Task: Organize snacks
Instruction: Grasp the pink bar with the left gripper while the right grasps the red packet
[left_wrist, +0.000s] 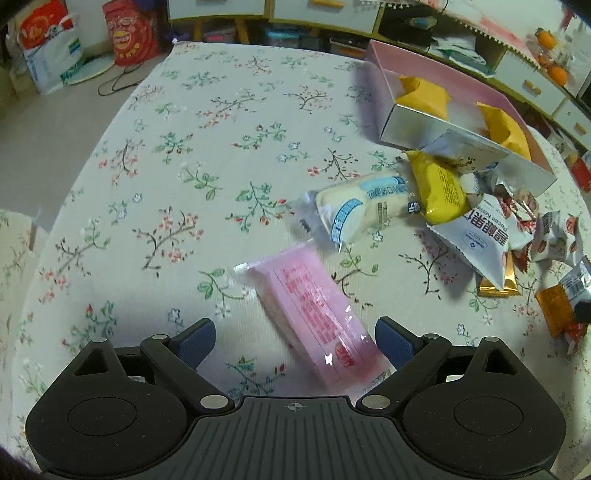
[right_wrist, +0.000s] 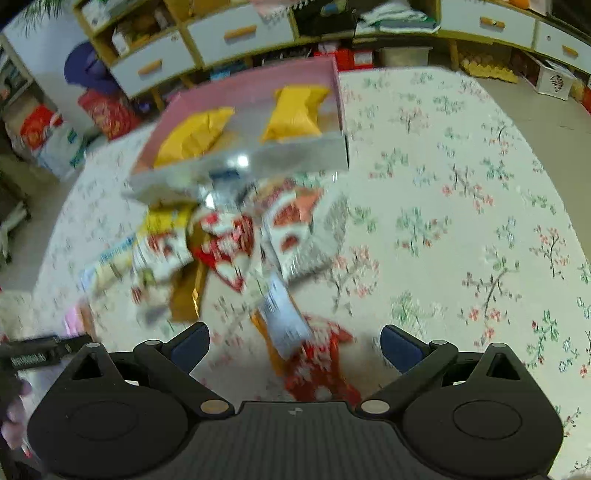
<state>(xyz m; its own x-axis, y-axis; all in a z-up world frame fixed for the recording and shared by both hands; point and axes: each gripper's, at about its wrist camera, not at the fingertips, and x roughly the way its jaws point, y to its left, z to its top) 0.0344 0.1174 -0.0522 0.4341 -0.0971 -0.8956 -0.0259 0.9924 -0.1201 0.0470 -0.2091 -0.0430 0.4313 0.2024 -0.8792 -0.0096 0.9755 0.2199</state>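
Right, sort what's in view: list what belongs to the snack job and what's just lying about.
Job:
pink packet
white packet
yellow packet
snack pile
pink box
left tool, open
right tool, open

Lying about:
red bags on the floor
drawers
oranges

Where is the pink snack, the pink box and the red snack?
pink snack (left_wrist: 314, 314), left wrist view, middle of its wrapper.
pink box (left_wrist: 436, 70), left wrist view, its far inner wall.
red snack (right_wrist: 317, 365), right wrist view, its crinkled wrapper.
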